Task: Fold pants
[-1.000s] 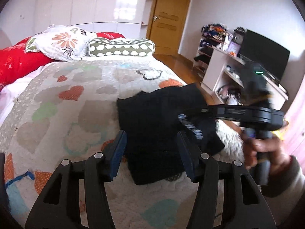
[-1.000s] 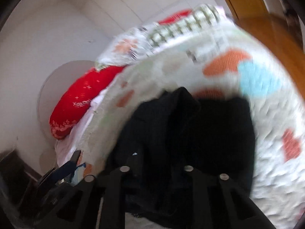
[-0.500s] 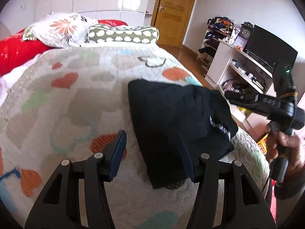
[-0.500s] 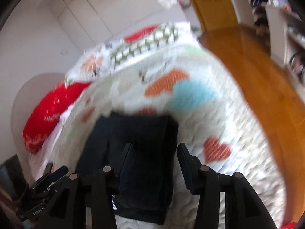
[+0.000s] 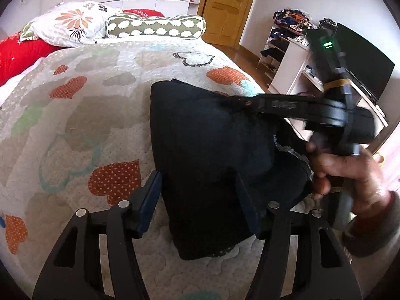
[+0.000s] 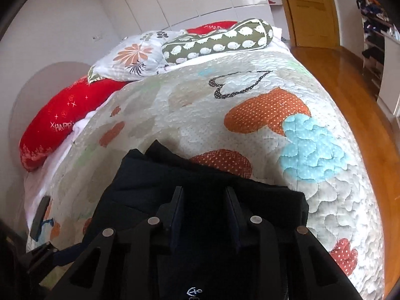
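While both wrist views cover the same bed, the subject garment is the black folded pants (image 5: 212,155), lying as a compact dark bundle on the quilted bedspread with orange, grey and blue heart patches (image 5: 82,115), toward the bed's foot-end corner on the side nearest the room's furniture.

Left gripper (image 5: 198,201): its two blue-padded fingers (image 5: 150,201) stand wide apart, holding nothing. One finger sits over the quilt beside the bundle's edge, the other over the dark cloth; whether either pad touches the fabric cannot be determined.

Right gripper (image 6: 204,213): in its own view the fingers are parted with a clear gap between them, poised directly over the pants (image 6: 200,187) and clasping nothing visible. Contact with the cloth below cannot be confirmed. Seen from the left wrist view, the same tool (image 5: 295,105) extends across the upper part of the bundle, and the person's right hand (image 5: 350,172) grips its handle — a green indicator light shows on its body.

Condition of the garment: several stacked layers are visible at the far edge in the right wrist view, edges roughly aligned, with a small white emblem near the bottom of the frame.

Surroundings: a floral white pillow (image 6: 130,57), an olive bolster patterned with white sheep (image 6: 217,42) and a red cushion (image 6: 57,122) lie at the head of the bed; a wooden door (image 5: 225,7) and a black television screen (image 5: 362,62) are beyond.
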Demonstrator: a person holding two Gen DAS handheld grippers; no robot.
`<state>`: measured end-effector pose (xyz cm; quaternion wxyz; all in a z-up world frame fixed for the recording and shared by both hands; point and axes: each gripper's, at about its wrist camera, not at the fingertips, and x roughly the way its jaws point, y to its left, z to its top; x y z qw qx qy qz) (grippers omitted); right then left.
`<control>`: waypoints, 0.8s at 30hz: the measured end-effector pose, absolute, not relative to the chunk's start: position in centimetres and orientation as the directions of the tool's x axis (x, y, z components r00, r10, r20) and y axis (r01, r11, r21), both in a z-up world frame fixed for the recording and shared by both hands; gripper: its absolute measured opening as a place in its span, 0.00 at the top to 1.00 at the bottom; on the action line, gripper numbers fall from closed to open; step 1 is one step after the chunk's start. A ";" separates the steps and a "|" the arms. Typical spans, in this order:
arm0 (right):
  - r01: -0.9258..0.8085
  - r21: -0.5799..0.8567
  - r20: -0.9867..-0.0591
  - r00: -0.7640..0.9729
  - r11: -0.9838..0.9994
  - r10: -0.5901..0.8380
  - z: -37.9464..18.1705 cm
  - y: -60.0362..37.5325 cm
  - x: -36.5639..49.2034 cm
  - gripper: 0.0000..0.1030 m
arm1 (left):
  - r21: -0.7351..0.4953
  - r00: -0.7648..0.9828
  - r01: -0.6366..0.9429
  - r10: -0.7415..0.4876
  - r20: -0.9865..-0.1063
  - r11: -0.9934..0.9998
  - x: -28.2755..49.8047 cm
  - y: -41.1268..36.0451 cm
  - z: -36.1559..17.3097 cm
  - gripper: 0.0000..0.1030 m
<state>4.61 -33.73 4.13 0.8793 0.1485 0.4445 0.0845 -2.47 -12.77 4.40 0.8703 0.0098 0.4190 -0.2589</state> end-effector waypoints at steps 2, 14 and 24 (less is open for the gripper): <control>-0.024 0.324 -0.758 0.592 0.946 0.275 5.4 -33.9 3.7 0.70 | -0.203 0.516 0.455 -0.442 -0.734 0.867 -2.5 -12.7 4.4 0.41; -0.048 0.177 -0.788 0.591 0.983 0.171 5.1 -32.7 -6.3 0.70 | -0.189 0.526 0.431 -0.416 -0.742 0.882 -2.9 -13.0 4.3 0.40; -0.044 0.195 -0.759 0.626 0.980 0.179 8.8 -33.1 -7.6 0.70 | -0.156 0.551 0.419 -0.387 -0.740 0.895 -3.5 -12.7 5.3 0.40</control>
